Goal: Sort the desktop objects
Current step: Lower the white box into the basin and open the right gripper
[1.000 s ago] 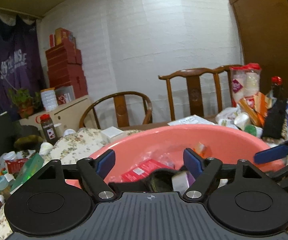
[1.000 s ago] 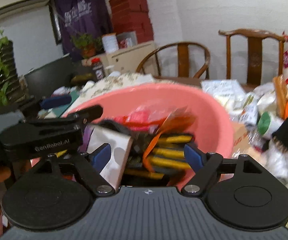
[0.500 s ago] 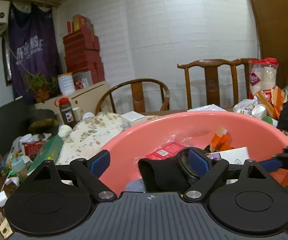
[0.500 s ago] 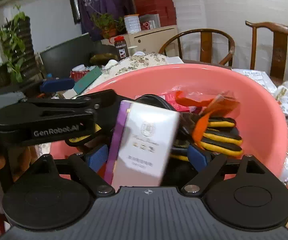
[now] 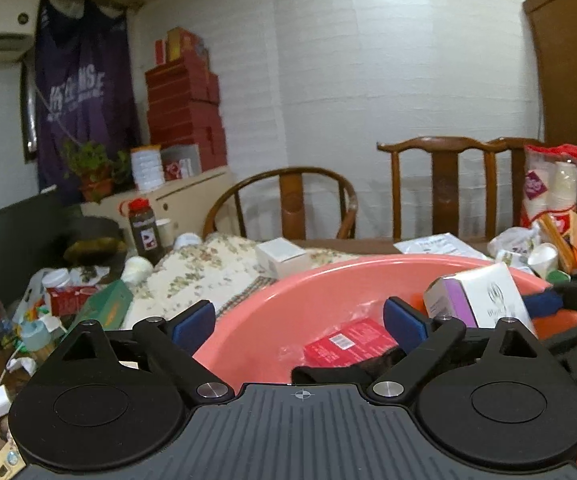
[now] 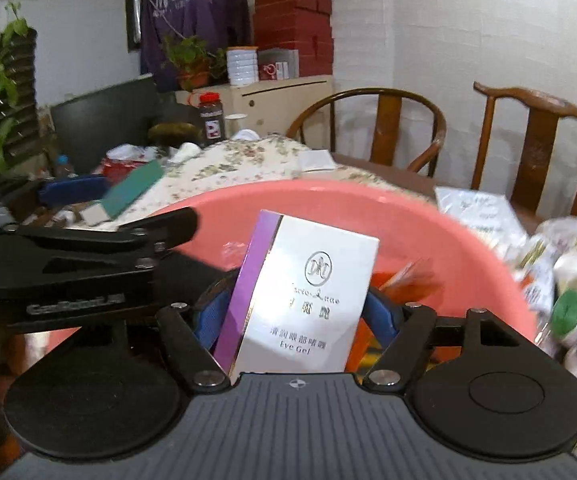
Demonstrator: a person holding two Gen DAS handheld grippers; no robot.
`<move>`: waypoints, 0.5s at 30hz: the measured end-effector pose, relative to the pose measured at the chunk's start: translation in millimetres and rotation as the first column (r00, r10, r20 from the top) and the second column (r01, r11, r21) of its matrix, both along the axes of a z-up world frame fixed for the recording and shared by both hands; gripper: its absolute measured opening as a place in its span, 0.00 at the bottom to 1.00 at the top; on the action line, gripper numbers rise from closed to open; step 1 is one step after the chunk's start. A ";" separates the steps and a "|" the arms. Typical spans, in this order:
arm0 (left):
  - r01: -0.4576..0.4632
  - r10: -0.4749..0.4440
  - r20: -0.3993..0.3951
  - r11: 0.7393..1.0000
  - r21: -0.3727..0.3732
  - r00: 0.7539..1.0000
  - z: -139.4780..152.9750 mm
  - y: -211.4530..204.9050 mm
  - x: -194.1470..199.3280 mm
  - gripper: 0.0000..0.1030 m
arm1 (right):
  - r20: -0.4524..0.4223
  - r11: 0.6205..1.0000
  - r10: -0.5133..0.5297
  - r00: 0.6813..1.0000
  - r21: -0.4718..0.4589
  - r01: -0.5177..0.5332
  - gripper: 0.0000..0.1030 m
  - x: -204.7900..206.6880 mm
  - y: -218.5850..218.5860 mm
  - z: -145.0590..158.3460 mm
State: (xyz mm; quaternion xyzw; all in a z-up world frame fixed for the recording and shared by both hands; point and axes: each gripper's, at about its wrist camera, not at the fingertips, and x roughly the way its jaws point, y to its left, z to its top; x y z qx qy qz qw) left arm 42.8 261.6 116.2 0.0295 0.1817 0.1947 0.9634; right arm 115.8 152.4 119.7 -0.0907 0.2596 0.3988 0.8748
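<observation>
While the right gripper (image 6: 294, 316) clamps a white-and-purple eye gel box (image 6: 300, 296) upright above the pink basin (image 6: 428, 224), the left gripper (image 5: 298, 322) hangs spread wide and empty over the basin's near rim, above a red packet (image 5: 344, 346).

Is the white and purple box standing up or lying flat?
Standing up, leaning slightly. The right claw is shut on the box, holding it above the pink basin, printed face toward the camera.
</observation>
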 end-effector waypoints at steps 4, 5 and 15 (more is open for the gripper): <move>0.026 -0.026 -0.007 0.999 -0.023 1.000 -0.9 7.7 -8.1 0.95 | 0.015 0.997 -0.039 0.999 -0.071 0.040 0.72 25.4 11.5 -1.9; 0.042 -0.042 -0.015 0.999 -0.020 0.999 -2.5 7.0 -10.3 0.95 | 0.006 0.996 -0.053 0.999 -0.075 0.053 0.72 32.5 12.7 -3.8; 0.116 -0.062 -0.269 0.975 0.191 0.961 -41.1 -28.7 28.0 0.95 | -0.101 0.985 -0.133 0.986 -0.120 0.120 0.76 77.7 28.1 -13.3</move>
